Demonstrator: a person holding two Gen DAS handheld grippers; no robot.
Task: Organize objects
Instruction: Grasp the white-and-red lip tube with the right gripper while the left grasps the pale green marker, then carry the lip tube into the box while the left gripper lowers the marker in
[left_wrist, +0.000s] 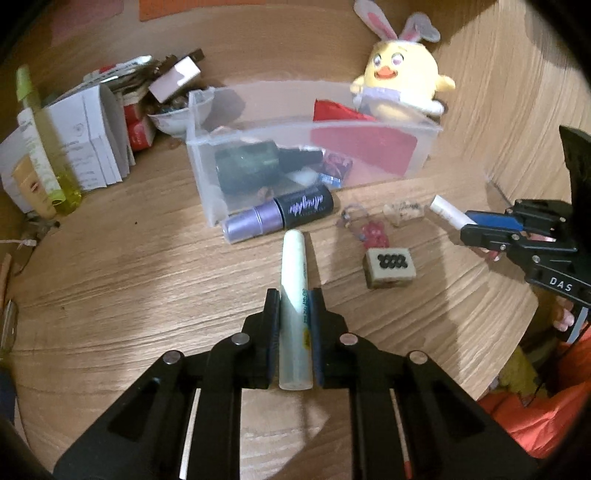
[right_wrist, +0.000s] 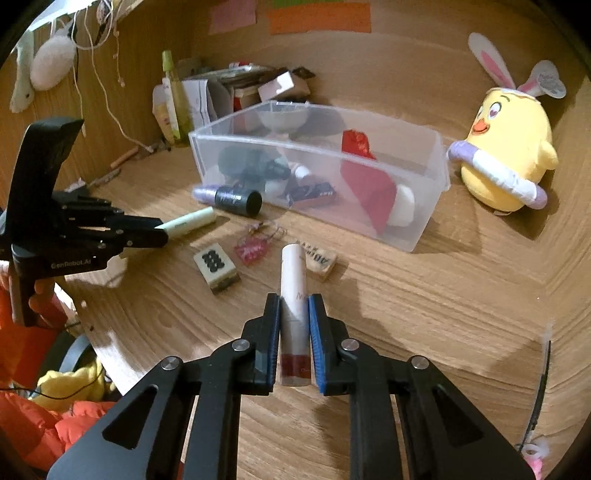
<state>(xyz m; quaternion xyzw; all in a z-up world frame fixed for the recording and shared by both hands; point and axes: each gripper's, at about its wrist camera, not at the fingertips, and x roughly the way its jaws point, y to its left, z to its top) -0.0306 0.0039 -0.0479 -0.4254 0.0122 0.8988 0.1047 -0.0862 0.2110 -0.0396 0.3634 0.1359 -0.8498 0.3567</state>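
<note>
Sitting toward the back of the bench (right_wrist: 424, 314), the clear bin (right_wrist: 436, 173) holds a dark bottle, red cloth, small packets. Left claw (left_wrist: 294, 295) clamps a pale green tube (left_wrist: 293, 266); right claw (right_wrist: 294, 301) pinches a white lip tube (right_wrist: 293, 280) — both light, stiff, slick, gripped mid-barrel.

Warm, dim indoor light. Pale glare patches lie on the bench (left_wrist: 110, 258), with soft shadows beside the small things. Fisheye bends the wood grain, corners go black, and far clutter looks soft and grainy.
</note>
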